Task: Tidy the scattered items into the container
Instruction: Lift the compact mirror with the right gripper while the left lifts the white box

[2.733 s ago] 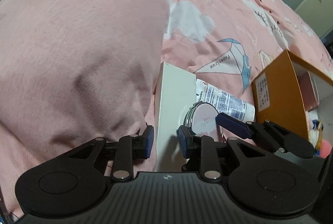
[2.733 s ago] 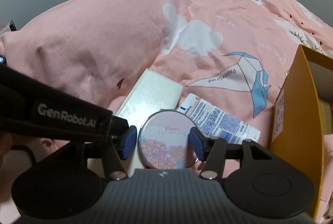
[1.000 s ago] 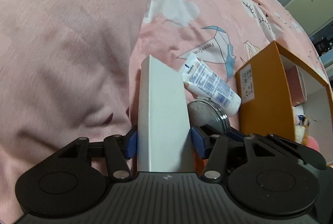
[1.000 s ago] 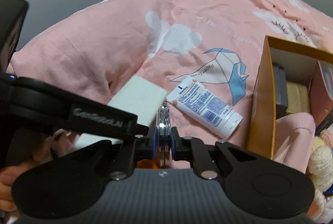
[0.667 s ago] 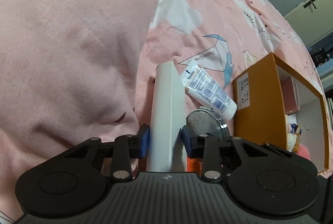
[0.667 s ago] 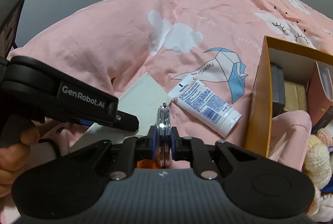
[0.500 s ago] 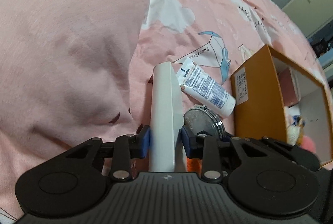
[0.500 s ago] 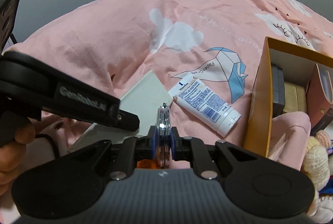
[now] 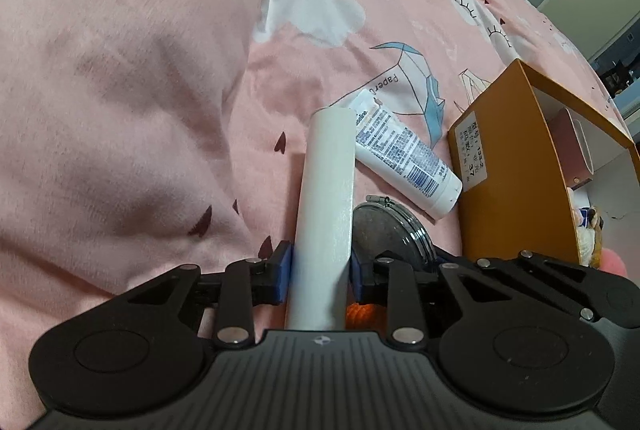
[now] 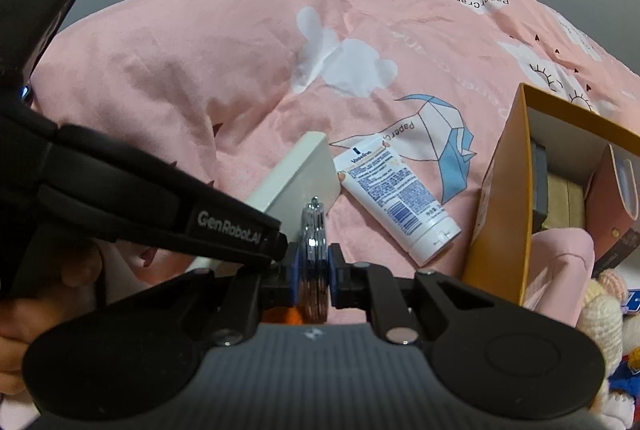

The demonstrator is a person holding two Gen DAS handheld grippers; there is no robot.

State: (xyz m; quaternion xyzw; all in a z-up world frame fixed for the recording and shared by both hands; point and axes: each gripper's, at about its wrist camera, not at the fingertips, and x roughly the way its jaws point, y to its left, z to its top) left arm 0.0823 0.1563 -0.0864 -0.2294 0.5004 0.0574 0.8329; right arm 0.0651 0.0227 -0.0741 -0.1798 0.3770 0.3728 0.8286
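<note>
My left gripper (image 9: 320, 266) has its jaws closing on a slim white box (image 9: 326, 190), which stands edge-on between the blue pads and touches both. My right gripper (image 10: 314, 270) is shut on a round compact mirror (image 10: 314, 226), held on edge; its dark back (image 9: 394, 230) shows in the left wrist view, just right of the white box. A white lotion tube (image 10: 396, 198) lies on the pink duvet between the grippers and the orange container box (image 10: 500, 198), which stands open at the right. The white box (image 10: 296, 174) also shows in the right wrist view, tilted up off the bed.
The pink printed duvet (image 9: 140, 90) bulges high on the left. Inside the container are a dark box (image 10: 538, 174) and a pink pouch (image 10: 616, 190). Knitted plush toys (image 10: 604, 310) sit at the lower right. A person's hand (image 10: 16, 330) holds the left gripper's handle.
The left jaws have narrowed onto the white box, which turned from its broad face to edge-on. The right gripper still holds the compact mirror and has barely moved.
</note>
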